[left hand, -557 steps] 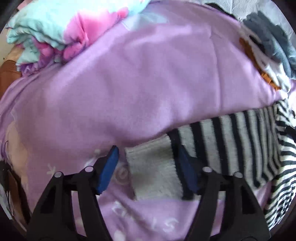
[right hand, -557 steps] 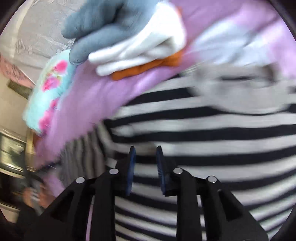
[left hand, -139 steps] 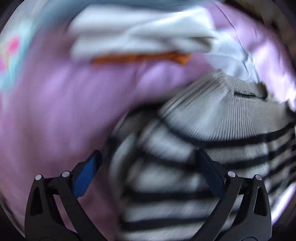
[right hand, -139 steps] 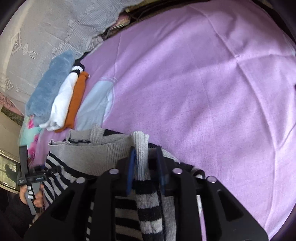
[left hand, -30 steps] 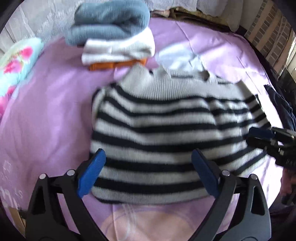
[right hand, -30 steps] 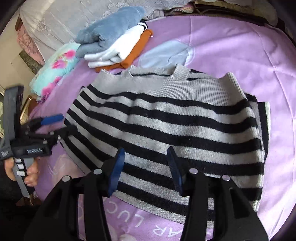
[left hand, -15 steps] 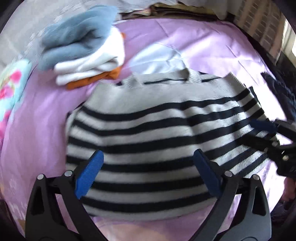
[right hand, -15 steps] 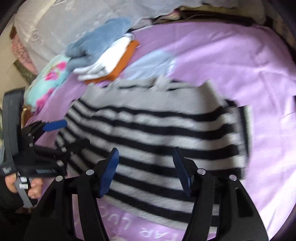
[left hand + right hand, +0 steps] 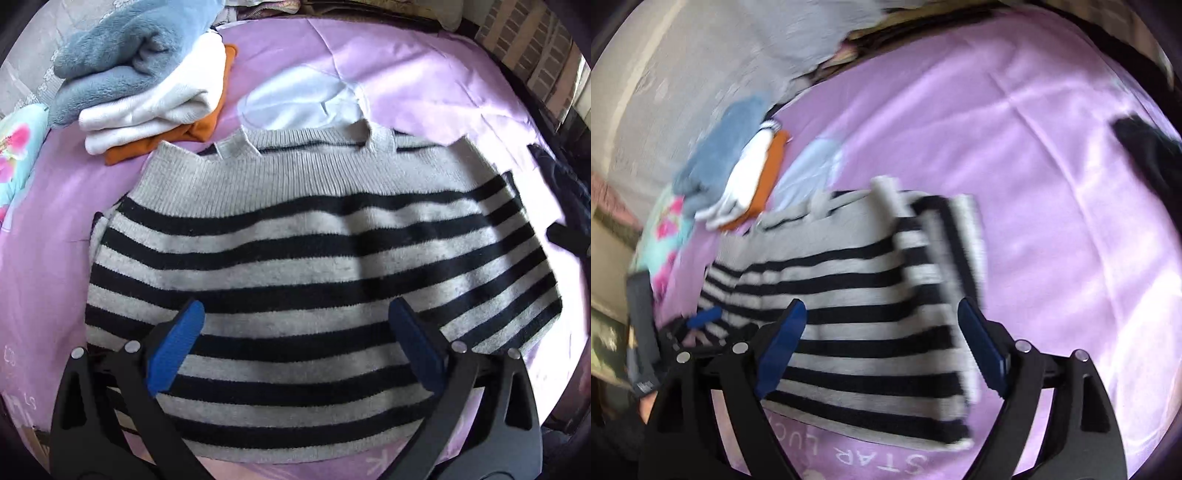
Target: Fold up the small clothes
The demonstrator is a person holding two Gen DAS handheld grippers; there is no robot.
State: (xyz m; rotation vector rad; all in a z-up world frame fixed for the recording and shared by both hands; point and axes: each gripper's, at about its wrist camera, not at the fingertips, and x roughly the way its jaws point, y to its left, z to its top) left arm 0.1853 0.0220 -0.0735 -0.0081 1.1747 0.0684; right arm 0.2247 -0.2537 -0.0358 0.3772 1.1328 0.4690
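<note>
Nearest the cameras, both tongs were spread wide and carried nothing. The left tongs (image 9: 293, 345) hovered over the lower hem of the grey-and-black striped knitted sweater (image 9: 314, 266). Half a second earlier they had sat at much the same place, so the left side had scarcely moved. The right tongs (image 9: 881, 339), which had been narrower a second earlier, had opened further and swung toward the sweater's right edge; that view was motion-blurred.

The sweater lay flat on the purple bed sheet (image 9: 424, 85), neckline away from the person. Its sleeves appeared to be tucked in along both sides, with a striped band (image 9: 955, 243) folded over at the right edge. Several seconds earlier the right tongs had pinched a sleeve; that grip was now released. Judged from this, the sleeve folds were done and the body fold remained.

Beyond the neckline lay a pale blue cloth (image 9: 306, 99) on the sheet. Farther left stood a stack of folded blue-grey, white and orange garments (image 9: 147, 81), close to the sweater's shoulder.
</note>
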